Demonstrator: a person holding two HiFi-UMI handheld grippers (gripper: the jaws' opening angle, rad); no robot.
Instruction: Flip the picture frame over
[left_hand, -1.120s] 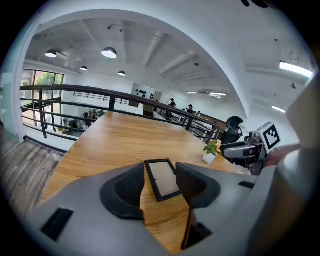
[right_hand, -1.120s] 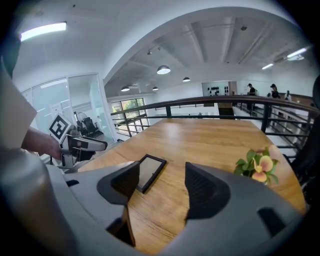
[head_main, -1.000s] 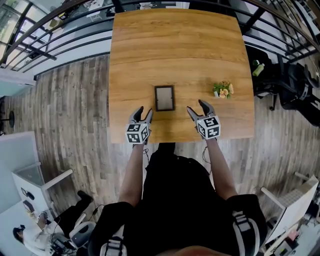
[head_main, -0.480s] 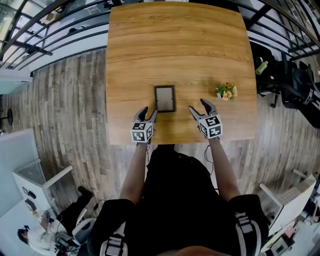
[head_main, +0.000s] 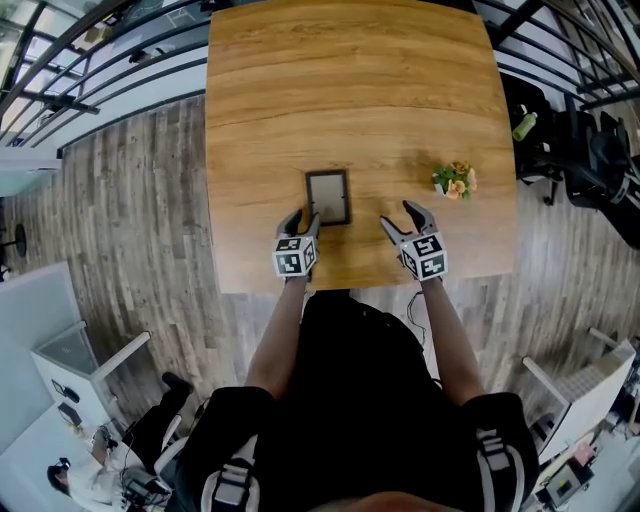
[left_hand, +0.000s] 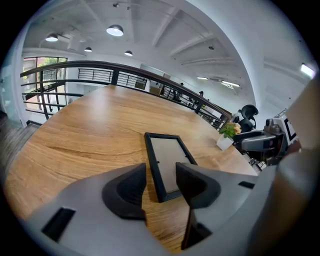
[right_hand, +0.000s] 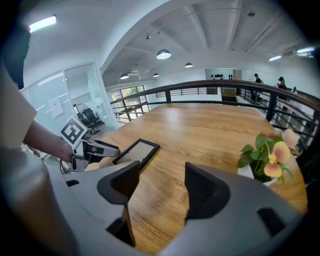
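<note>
A small black picture frame (head_main: 328, 197) lies flat on the wooden table (head_main: 350, 90), near its front edge. In the left gripper view the frame (left_hand: 167, 161) has a pale panel facing up. My left gripper (head_main: 302, 220) hovers just at the frame's near left corner. It is open, and that near corner shows in the gap of the left gripper (left_hand: 161, 173) without touching the pads. My right gripper (head_main: 400, 214) hangs open to the right of the frame, a short way off. Only bare wood lies between the jaws of the right gripper (right_hand: 162, 181), with the frame (right_hand: 137, 151) to their left.
A small white pot of flowers (head_main: 453, 180) stands on the table to the right of the frame, close to my right gripper; it shows as a flower pot (right_hand: 265, 161) at the right. Black railings (head_main: 90, 70) and wood flooring surround the table. The table's front edge (head_main: 350, 285) runs just behind both grippers.
My left gripper has dropped and moved forward and right, up to the frame's near left corner. The right gripper has sunk a little. The frame has not moved.
</note>
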